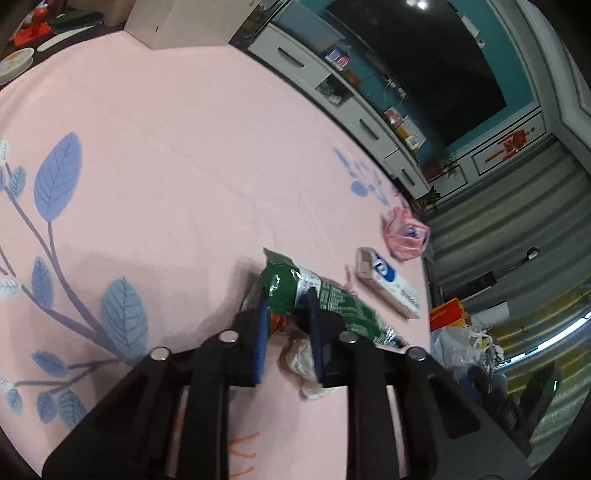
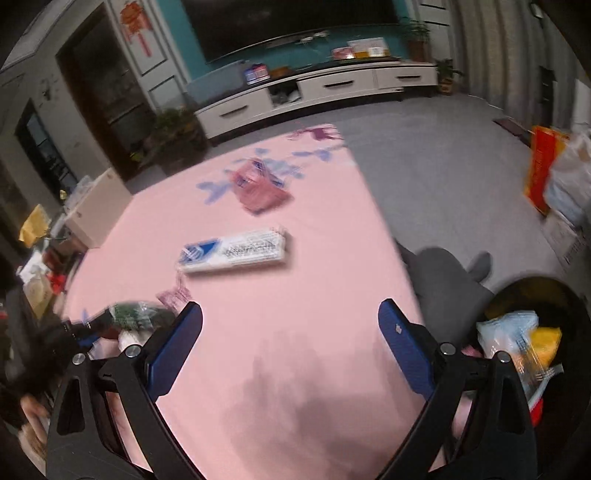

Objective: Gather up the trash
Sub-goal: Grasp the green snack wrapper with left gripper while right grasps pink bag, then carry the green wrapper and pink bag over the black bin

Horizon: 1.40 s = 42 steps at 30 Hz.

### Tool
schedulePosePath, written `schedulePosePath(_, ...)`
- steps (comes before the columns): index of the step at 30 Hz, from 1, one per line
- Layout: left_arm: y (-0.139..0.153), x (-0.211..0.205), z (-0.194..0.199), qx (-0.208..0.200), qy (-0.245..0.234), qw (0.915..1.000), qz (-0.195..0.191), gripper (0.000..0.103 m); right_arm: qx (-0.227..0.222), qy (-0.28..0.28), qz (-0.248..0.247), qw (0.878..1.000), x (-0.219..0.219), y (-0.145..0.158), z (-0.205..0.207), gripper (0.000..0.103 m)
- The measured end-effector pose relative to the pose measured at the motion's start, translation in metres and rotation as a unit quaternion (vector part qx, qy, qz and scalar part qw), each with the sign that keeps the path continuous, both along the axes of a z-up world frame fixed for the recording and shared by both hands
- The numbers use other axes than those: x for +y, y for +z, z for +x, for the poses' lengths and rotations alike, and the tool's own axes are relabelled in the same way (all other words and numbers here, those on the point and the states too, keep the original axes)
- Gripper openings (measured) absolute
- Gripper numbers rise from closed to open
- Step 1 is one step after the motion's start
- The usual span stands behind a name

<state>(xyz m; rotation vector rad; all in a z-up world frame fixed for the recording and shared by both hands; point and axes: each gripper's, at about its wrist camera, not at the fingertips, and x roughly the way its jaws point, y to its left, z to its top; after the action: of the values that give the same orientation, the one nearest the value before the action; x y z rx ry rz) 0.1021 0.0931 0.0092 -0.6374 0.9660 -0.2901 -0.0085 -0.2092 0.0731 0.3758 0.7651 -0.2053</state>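
My left gripper [image 1: 286, 301] is shut on a crumpled green snack bag [image 1: 325, 299] that lies on the pink cloth, with a scrap of clear plastic [image 1: 303, 356] under the jaws. Beyond it lie a white and blue box [image 1: 388, 282] and a crumpled pink wrapper [image 1: 404, 236]. In the right wrist view my right gripper [image 2: 290, 314] stands open above bare cloth, nothing between its fingers. The white and blue box [image 2: 234, 251] and pink wrapper [image 2: 260, 188] lie ahead of it. The green bag [image 2: 138, 314] and the other gripper show at its left.
A black bin [image 2: 532, 343] holding bags and wrappers stands on the grey floor right of the pink cloth [image 2: 280, 258]. A cardboard box [image 1: 184, 22] sits at the cloth's far edge. Bags and a red box [image 1: 447, 314] crowd the floor nearby. A white TV cabinet [image 2: 332, 88] lines the wall.
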Motion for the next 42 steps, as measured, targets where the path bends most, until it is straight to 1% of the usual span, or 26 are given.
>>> schedulePosePath(4, 0.014, 0.004, -0.009, -0.018, 0.013, 0.9997, -0.007, 0.018, 0.008, 0.006, -0.01, 1.0, 0.003, 0.014, 0.059, 0.094)
schedulePosePath(6, 0.023, 0.009, -0.016, -0.028, 0.022, 0.9992, -0.015, 0.018, 0.025, 0.002, -0.038, 0.999, 0.004, 0.017, 0.098, 0.094)
schedulePosePath(8, 0.032, 0.016, -0.022, -0.04, 0.035, 0.9985, -0.013, 0.018, 0.045, -0.006, -0.061, 0.997, 0.003, 0.015, 0.132, 0.094)
schedulePosePath(11, 0.044, 0.028, -0.03, -0.057, 0.056, 0.9968, -0.007, 0.018, 0.087, -0.015, -0.058, 0.994, -0.002, 0.001, 0.174, 0.094)
schedulePosePath(13, 0.05, 0.036, -0.033, -0.062, 0.064, 0.996, -0.01, 0.018, 0.106, -0.024, -0.055, 0.992, -0.004, -0.01, 0.193, 0.094)
schedulePosePath(15, 0.054, 0.042, -0.036, -0.067, 0.072, 0.9951, -0.008, 0.018, 0.12, -0.025, -0.051, 0.991, -0.004, -0.021, 0.206, 0.094)
schedulePosePath(16, 0.057, 0.043, -0.038, -0.072, 0.073, 0.9948, -0.003, 0.018, 0.134, -0.029, -0.051, 0.989, -0.003, -0.029, 0.212, 0.094)
schedulePosePath(19, 0.06, 0.045, -0.041, -0.076, 0.077, 0.994, 0.01, 0.018, 0.154, -0.037, -0.051, 0.986, -0.003, -0.046, 0.223, 0.094)
schedulePosePath(22, 0.057, 0.048, -0.044, -0.068, 0.069, 0.9953, -0.001, 0.018, 0.157, -0.047, -0.042, 0.986, -0.003, -0.056, 0.227, 0.09)
schedulePosePath(24, 0.055, 0.051, -0.046, -0.064, 0.072, 0.9954, 0.001, 0.018, 0.156, -0.043, -0.04, 0.986, 0.0, -0.06, 0.228, 0.078)
schedulePosePath(25, 0.053, 0.054, -0.045, -0.062, 0.074, 0.9953, 0.003, 0.018, 0.155, -0.042, -0.044, 0.986, 0.001, -0.06, 0.227, 0.075)
schedulePosePath(26, 0.052, 0.055, -0.045, -0.059, 0.077, 0.9953, 0.002, 0.018, 0.156, -0.045, -0.065, 0.985, 0.004, -0.06, 0.227, 0.064)
schedulePosePath(27, 0.052, 0.055, -0.045, -0.057, 0.079, 0.9952, -0.002, 0.018, 0.16, -0.045, -0.088, 0.982, 0.007, -0.059, 0.227, 0.05)
schedulePosePath(28, 0.052, 0.054, -0.045, -0.057, 0.078, 0.9953, -0.004, 0.018, 0.162, -0.042, -0.104, 0.98, 0.009, -0.059, 0.225, 0.045)
schedulePosePath(32, 0.055, 0.051, -0.048, -0.064, 0.079, 0.9948, 0.001, 0.018, 0.155, -0.029, -0.085, 0.984, 0.006, -0.056, 0.213, 0.043)
schedulePosePath(35, 0.054, 0.05, -0.046, -0.064, 0.076, 0.9951, 0.0, 0.018, 0.14, -0.016, -0.068, 0.988, 0.007, -0.044, 0.198, 0.043)
schedulePosePath(39, 0.056, 0.052, -0.048, -0.07, 0.078, 0.9945, -0.001, 0.018, 0.099, 0.01, -0.058, 0.993, 0.015, -0.013, 0.172, 0.043)
schedulePosePath(42, 0.057, 0.053, -0.048, -0.073, 0.079, 0.9942, -0.004, 0.018, 0.064, 0.029, -0.052, 0.996, 0.023, 0.013, 0.143, 0.043)
